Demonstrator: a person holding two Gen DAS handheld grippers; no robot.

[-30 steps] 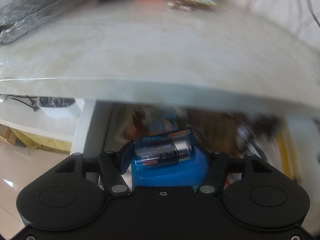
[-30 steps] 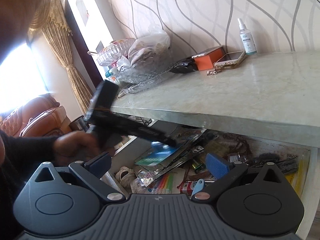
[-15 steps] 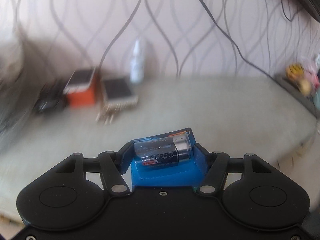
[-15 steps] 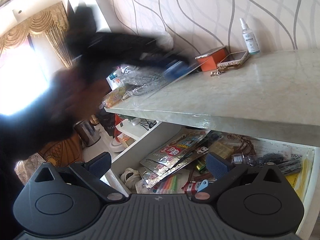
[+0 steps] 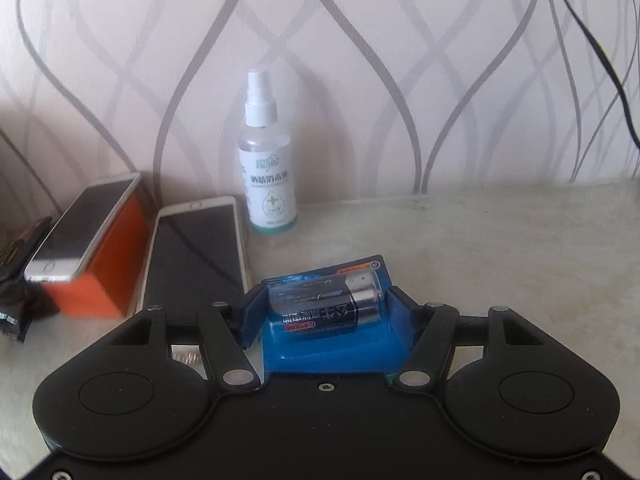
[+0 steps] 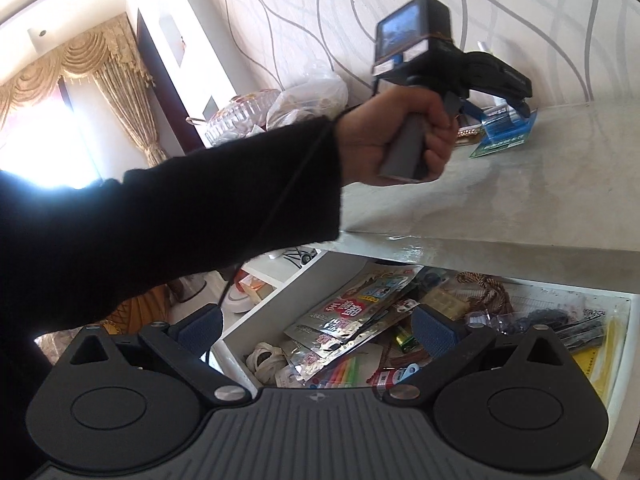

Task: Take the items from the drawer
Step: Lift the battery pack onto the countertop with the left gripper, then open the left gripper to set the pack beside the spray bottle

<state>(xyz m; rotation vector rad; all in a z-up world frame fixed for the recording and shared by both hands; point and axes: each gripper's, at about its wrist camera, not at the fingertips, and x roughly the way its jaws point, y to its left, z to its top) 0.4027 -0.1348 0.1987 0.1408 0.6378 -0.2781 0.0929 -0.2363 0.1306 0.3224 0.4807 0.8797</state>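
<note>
My left gripper point(image 5: 326, 312) is shut on a blue blister pack of batteries point(image 5: 332, 312), held just above the pale stone countertop point(image 5: 500, 256). From the right wrist view the same battery pack point(image 6: 505, 133) hangs low over the counter point(image 6: 520, 192) in the left gripper point(image 6: 508, 114), gripped by a hand in a black sleeve. My right gripper point(image 6: 316, 330) stands open with nothing between its fingers, in front of the open drawer point(image 6: 276, 302), which holds foil sachets point(image 6: 352, 320), a green battery and other clutter.
A white spray bottle point(image 5: 266, 168) stands against the wall. Two phones lie to its left, one phone point(image 5: 200, 252) flat on the counter, the other on an orange box point(image 5: 104, 264). A glass bowl and plastic bags point(image 6: 280, 110) sit at the counter's far left end.
The left gripper has risen with the battery pack from in front of the drawer to above the counter, toward the spray bottle. The right gripper has stayed put.
</note>
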